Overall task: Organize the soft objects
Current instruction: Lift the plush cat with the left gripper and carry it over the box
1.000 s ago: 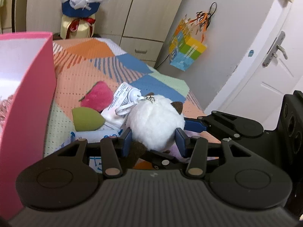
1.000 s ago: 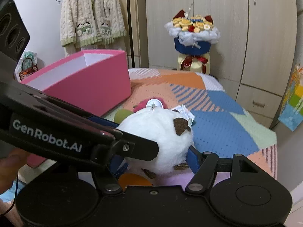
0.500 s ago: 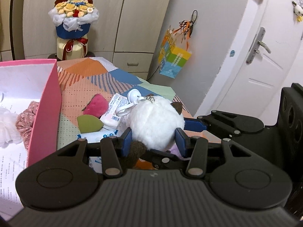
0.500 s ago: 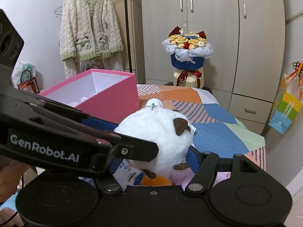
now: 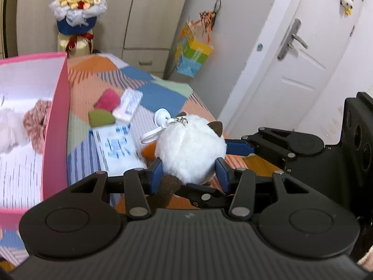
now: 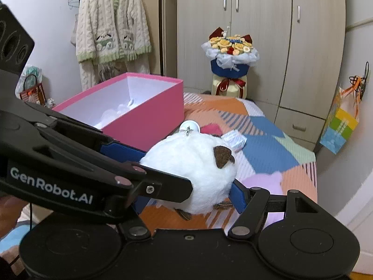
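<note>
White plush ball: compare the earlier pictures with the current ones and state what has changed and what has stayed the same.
Both grippers have lifted the white plush ball higher above the bedspread and nearer the pink box, whose inside now shows more. Unchanged: left gripper and right gripper stay clamped on it; nothing released.

Both grippers are matte black plastic with a ribbed body, two round discs on top and linkage bars pinned with silver screws. The left gripper (image 5: 190,171) has blue finger pads (image 5: 155,175). The right gripper (image 6: 186,193) has the same pads. White "GenRobot.AI" lettering (image 6: 51,189) runs along the left gripper's side.
</note>
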